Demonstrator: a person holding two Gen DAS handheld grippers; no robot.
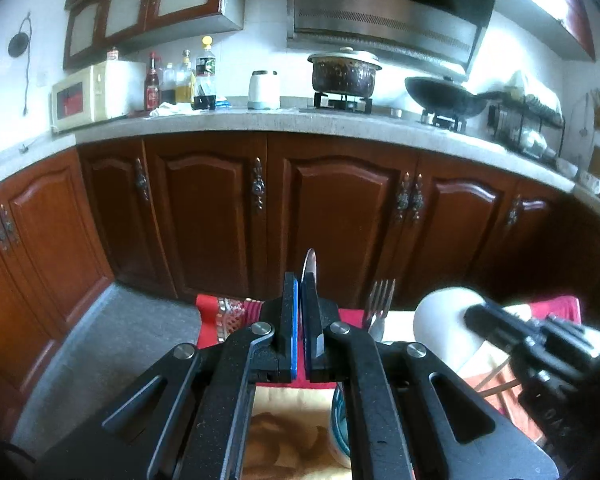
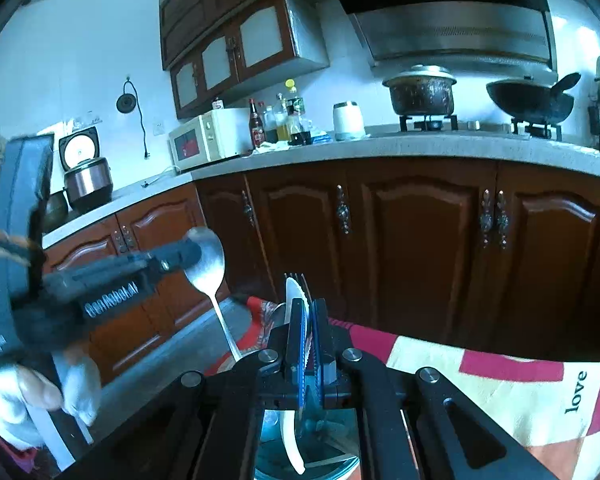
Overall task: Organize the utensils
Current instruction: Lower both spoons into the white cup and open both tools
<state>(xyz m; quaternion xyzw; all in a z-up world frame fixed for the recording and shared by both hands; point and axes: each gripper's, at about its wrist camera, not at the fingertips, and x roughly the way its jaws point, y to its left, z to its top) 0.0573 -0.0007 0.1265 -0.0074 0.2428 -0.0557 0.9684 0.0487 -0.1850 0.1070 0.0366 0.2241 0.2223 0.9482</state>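
Right gripper (image 2: pixel 309 344) fingers clamped on white plastic knife (image 2: pixel 293 300) over teal bowl (image 2: pixel 340 464); left gripper (image 1: pixel 300 320) pinches metal spoon (image 2: pixel 206 264), raised. Risk: thin handles pivot, slip out.

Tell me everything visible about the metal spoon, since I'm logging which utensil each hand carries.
The metal spoon looks like shiny steel, with an oval bowl and a slim straight handle. It is held bowl-up and tilted, its handle running down toward the table. The left hand-held gripper is shut on the bowl's upper edge. In the left wrist view only the bowl's tip shows above the fingers.
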